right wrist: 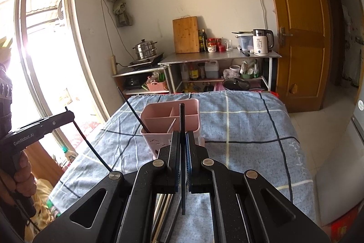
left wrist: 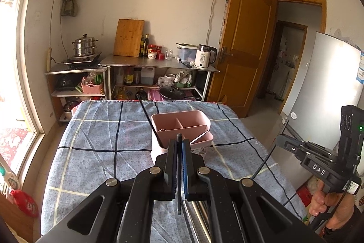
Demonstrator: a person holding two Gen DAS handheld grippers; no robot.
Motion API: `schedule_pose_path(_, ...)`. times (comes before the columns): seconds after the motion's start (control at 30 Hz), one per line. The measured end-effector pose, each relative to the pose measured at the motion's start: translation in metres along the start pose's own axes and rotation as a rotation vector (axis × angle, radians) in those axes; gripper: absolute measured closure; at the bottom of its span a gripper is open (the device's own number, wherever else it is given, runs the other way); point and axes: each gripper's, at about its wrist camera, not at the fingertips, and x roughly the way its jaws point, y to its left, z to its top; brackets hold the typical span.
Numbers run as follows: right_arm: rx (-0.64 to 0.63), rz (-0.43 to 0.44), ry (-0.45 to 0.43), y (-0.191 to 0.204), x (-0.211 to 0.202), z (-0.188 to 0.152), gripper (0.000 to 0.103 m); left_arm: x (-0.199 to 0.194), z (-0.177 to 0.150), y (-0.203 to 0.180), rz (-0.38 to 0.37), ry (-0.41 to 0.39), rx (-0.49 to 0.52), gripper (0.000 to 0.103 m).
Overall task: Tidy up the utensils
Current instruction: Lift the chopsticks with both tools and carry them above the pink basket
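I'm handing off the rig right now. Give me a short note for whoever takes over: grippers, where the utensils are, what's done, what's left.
Left gripper: shut on a black chopstick.
Right gripper: shut on a second black chopstick.
Pink holder stands on the blue checked cloth, just ahead of both grippers.
Done: one black chopstick and a pale stick already lean in the holder's near compartments.
Left: drop both held chopsticks in, then the metal utensils lying on the cloth under the grippers.

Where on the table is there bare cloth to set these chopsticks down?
Bare cloth lies left of the pink caddy toward the window, and more to its right toward the door. Crowded below the jaws, where utensils lie.
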Motion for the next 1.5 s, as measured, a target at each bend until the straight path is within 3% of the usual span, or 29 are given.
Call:
schedule_pose_path(0.37, -0.012, 0.027, -0.008, 0.005, 0.006, 0.012, 0.098, 0.012, 0.017, -0.007, -0.032, 0.008, 0.005, 0.099)
schedule_pose_path(0.97, -0.011, 0.088, -0.105, 0.021, 0.027, 0.084, 0.098, 0.025, 0.103, -0.009, -0.019, -0.090, 0.019, 0.099)
schedule_pose_path(1.5, 0.048, 0.107, -0.137, 0.017, 0.077, 0.113, 0.098, 0.089, 0.127, 0.019, 0.013, -0.076, 0.000, 0.099)
